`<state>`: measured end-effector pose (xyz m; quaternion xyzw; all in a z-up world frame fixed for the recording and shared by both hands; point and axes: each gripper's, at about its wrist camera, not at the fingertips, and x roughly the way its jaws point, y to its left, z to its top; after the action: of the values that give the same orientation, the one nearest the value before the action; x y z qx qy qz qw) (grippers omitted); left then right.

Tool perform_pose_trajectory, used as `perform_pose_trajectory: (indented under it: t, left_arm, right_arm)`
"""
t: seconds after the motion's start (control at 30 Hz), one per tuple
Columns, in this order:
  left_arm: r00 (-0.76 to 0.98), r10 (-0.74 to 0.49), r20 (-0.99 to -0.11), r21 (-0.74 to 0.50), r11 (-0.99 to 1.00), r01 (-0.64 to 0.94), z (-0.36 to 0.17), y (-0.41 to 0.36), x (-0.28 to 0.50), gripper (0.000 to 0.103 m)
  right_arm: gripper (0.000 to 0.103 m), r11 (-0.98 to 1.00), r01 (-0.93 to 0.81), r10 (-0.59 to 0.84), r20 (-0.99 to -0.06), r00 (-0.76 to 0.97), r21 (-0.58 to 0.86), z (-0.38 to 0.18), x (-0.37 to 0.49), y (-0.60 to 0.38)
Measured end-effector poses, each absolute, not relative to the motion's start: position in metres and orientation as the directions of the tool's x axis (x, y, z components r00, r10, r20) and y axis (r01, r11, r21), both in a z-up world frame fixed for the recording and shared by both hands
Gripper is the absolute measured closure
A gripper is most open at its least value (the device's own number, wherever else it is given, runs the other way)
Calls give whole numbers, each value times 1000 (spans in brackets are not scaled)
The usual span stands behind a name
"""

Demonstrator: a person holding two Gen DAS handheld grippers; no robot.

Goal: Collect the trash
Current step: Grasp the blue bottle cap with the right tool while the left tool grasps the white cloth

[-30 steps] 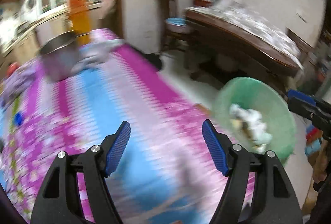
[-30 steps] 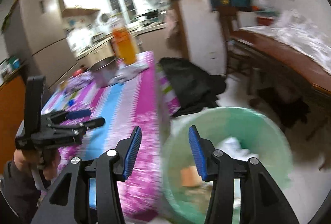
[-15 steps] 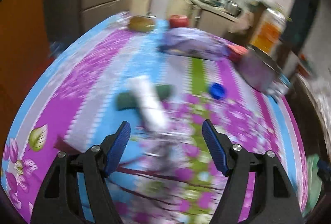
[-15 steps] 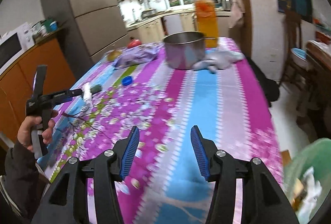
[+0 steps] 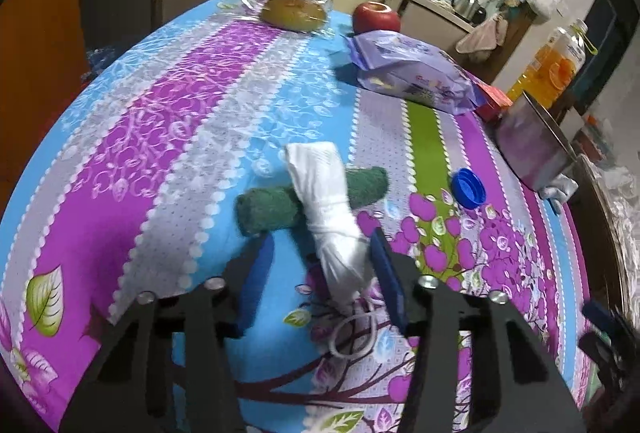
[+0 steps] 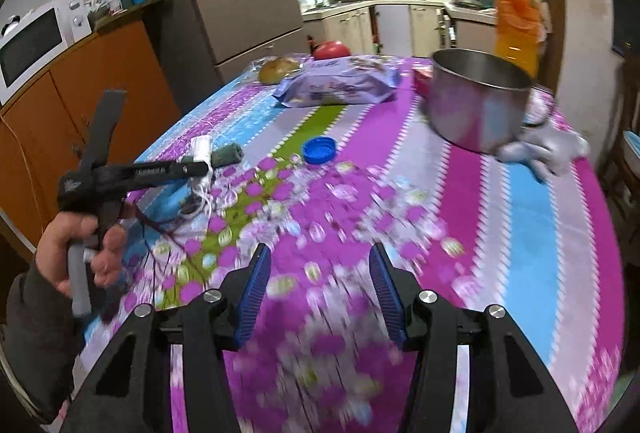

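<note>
**Left tongs closing around a crumpled face mask on the kitchen table**

A table [image 5: 168,121] under a purple, blue and grey flowered cloth is filling both views, and it is carrying a mix of things worth keeping and things to bin. The keepers are sitting toward the far end, probably pushed out of the way: a steel pot [image 6: 476,97] with an orange juice bottle [image 6: 516,9] standing behind it, a purple snack packet [image 5: 416,77], a red apple [image 5: 376,18] and a bagged bun [image 5: 294,12].

Nearer the person, the likely trash is lying loose: a rolled green scouring pad [image 5: 272,207], a blue bottle cap [image 5: 468,188] just beside it to the right, and a scrunched white face mask [image 5: 332,209] draped across the pad, its ear loop trailing toward the camera.

The left gripper [image 5: 320,265] is pointing steeply down at the mask's near end, and its jaws are closing with the bunched fabric between them; the right-hand pad is looking close to or touching the cloth, while the other is standing clear, so no pinch is made yet. The right gripper [image 6: 318,289] is hovering over bare tablecloth with its jaws partly spread and nothing between them, likely waiting its turn.
</note>
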<state>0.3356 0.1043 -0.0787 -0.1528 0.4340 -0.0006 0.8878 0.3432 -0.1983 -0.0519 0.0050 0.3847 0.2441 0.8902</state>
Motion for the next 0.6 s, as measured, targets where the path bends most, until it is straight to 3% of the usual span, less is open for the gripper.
perform_pose_trajectory:
  t: [0.1, 0.3, 0.4, 0.43, 0.6]
  left_arm:
    - [631, -144, -762, -265, 959, -102, -77, 97, 335, 75]
    - [655, -159, -739, -283, 955, -88, -74, 98, 328, 77]
    - [655, -176, -735, -295, 952, -76, -74, 98, 327, 78]
    - [655, -182, -733, -297, 952, -68, -74, 96, 327, 78]
    - [653, -195, -732, -303, 951, -55, -76, 93, 327, 78]
  right_arm:
    - [56, 874, -447, 442, -697, 565, 191, -59, 377, -176]
    - [60, 865, -482, 415, -739, 532, 139, -71, 442, -130]
    - [58, 865, -493, 385, -748, 541, 90, -76, 465, -111]
    - [53, 866, -492, 379, -751, 540, 83, -78, 471, -107]
    - [55, 875, -483, 321, -780, 538, 27, -90, 486, -96]
